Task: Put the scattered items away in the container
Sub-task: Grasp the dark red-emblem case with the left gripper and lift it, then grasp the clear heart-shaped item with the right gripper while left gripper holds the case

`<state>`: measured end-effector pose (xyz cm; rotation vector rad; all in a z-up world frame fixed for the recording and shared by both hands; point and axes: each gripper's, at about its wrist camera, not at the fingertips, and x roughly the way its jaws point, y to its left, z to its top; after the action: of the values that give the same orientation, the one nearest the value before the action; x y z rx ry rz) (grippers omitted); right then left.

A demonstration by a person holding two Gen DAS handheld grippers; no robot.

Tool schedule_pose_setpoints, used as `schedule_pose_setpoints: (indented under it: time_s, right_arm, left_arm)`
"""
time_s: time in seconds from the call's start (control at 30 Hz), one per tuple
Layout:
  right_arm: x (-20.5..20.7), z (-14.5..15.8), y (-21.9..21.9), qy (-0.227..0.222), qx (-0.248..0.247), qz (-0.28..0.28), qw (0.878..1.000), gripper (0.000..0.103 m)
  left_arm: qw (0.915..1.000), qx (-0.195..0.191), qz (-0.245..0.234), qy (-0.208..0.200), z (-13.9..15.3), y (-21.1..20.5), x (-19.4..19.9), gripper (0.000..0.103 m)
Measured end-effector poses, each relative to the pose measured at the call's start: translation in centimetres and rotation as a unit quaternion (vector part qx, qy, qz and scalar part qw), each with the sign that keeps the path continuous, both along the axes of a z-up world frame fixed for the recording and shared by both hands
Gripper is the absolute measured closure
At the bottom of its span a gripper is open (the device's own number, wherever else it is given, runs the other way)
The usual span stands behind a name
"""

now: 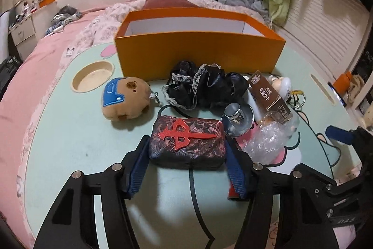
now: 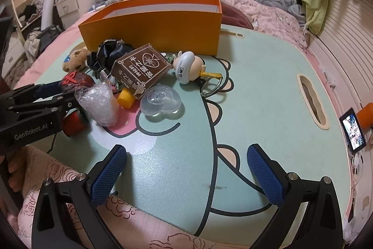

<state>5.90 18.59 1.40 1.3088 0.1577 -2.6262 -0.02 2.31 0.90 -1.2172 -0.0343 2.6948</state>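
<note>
Left gripper (image 1: 187, 140): jaws at half width, pads set against both short sides of the patterned pouch (image 1: 186, 155), which sits on the table (image 1: 70, 144) in front of the orange box (image 1: 200, 55). Right gripper (image 2: 186, 151): jaws wide, empty, hanging above bare table.

Probably a grasp just made, with the lift next. Squeeze gently, since the pouch looks soft and may bulge or slip. Lift straight up first, clear of the shiny metal cap (image 1: 237, 118) and bubble wrap (image 1: 265, 141) just beside its right end. Carry over the black frilly cloth (image 1: 205, 90), rise above the box's near wall, then let go only once inside.
</note>
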Motion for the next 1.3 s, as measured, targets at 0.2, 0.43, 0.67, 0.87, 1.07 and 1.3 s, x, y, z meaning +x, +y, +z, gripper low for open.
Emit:
schedule_pose_setpoints:
  time_s: [0.2, 0.43, 0.67, 0.87, 1.07, 1.3]
  right_arm:
    - [0.3, 0.0, 0.7, 0.011, -0.031, 0.006, 0.999, 0.005]
    - [0.8, 1.5, 0.2, 0.05, -0.048, 0.024, 0.997, 0.025]
    - [-2.9, 0.9, -1.3, -0.002, -0.038, 0.03, 0.999, 0.048]
    - [-3.9, 0.4, -2.7, -0.011, -0.009, 0.049, 0.999, 0.051]
    - [-3.7, 0.3, -2.8, -0.001, -0.006, 0.052, 0.999, 0.065]
    - [1.5, 1.3, -2.7, 0.075, -0.005, 0.064, 0.995, 0.065]
  left_arm:
    - [0.9928, -0.003, 0.042, 0.112, 1.8, -0.8, 4.7, 0.041]
    - [0.9823, -0.001, 0.054, 0.179, 3.2, -1.2, 6.7, 0.041]
    - [0.983, 0.013, 0.065, 0.172, 3.1, -2.2, 6.4, 0.041]
    - [0.9836, 0.015, 0.066, 0.167, 2.9, -2.0, 6.4, 0.041]
    - [0.9834, 0.018, 0.067, 0.168, 2.9, -1.9, 6.6, 0.041]
    - [0.9828, 0.011, 0.066, 0.172, 2.9, -1.7, 6.8, 0.041]
